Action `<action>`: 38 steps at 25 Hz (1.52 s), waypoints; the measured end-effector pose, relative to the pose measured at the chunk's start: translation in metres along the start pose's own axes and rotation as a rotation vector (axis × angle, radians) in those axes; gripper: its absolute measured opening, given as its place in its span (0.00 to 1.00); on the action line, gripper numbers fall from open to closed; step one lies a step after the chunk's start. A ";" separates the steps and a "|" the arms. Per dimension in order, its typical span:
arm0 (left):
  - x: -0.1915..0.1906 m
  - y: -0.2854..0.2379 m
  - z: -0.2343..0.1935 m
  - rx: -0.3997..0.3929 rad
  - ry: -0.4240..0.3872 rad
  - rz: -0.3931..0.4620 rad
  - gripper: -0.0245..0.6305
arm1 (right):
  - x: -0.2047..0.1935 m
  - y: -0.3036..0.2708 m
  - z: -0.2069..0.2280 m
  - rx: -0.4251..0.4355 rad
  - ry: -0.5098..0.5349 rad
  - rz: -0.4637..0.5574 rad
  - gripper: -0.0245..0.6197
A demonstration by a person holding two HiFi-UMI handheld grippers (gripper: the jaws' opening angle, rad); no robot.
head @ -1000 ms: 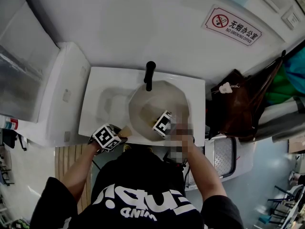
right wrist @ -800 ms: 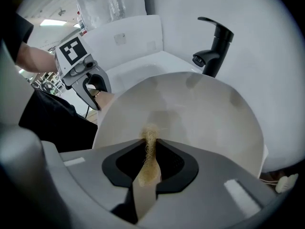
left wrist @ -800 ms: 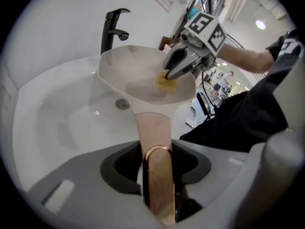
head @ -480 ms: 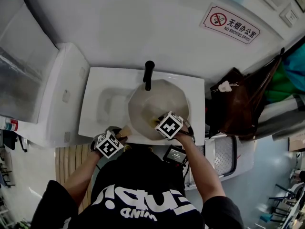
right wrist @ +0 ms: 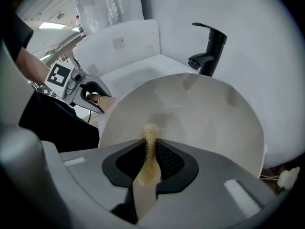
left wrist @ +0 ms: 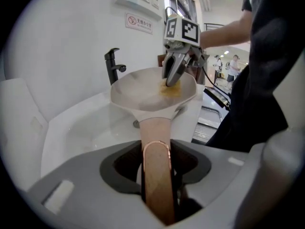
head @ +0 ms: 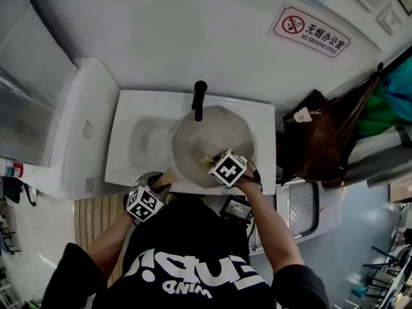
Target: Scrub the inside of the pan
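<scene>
Pan [head: 209, 140] of pale colour hangs over the right half of the white sink [head: 129, 147], at the centre of the head view. Just behind its far rim rises a black tap [head: 199, 100], the nearest thing in the way. A brown bag [head: 315, 140] hangs near the sink's right edge, and a no-smoking sign [head: 311, 32] is on the wall at upper right. At lower left, the left gripper [head: 161, 182] has its fingers closed on the pan's wood-coloured handle [left wrist: 156, 175]. The right gripper [left wrist: 171, 81] pinches a yellowish fibre scrubber [right wrist: 150, 149], fingers almost together, and the scrubber lies against the pan's inside. Compared with one second ago, the left gripper's marker cube lies lower in the frame and is turned. The pan and the right gripper are almost where they were.
</scene>
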State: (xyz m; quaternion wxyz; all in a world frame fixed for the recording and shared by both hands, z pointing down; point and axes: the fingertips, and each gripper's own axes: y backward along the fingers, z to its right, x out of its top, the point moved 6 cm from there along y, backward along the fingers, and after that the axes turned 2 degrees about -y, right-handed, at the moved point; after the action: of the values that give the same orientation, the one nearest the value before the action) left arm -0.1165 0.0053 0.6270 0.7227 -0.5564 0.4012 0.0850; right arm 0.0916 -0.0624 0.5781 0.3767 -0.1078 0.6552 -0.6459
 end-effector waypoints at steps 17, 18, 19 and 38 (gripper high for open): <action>0.023 0.019 -0.019 -0.058 0.114 0.068 0.34 | 0.002 0.020 0.009 -0.056 -0.012 0.089 0.15; 0.027 0.023 -0.023 -0.045 0.126 0.077 0.32 | 0.004 0.026 0.009 -0.060 -0.013 0.107 0.15; 0.033 0.026 -0.028 -0.027 0.140 0.084 0.21 | 0.004 0.031 0.009 -0.062 -0.019 0.128 0.15; 0.201 0.107 -0.031 -0.042 0.104 0.385 0.03 | 0.000 0.177 -0.035 -0.305 -0.234 0.800 0.15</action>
State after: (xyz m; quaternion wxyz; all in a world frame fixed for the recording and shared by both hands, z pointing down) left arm -0.0594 -0.0476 0.4112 0.6597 -0.4879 0.5352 0.2009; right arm 0.1308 -0.0100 0.4095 0.6483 0.0275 0.6862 -0.3289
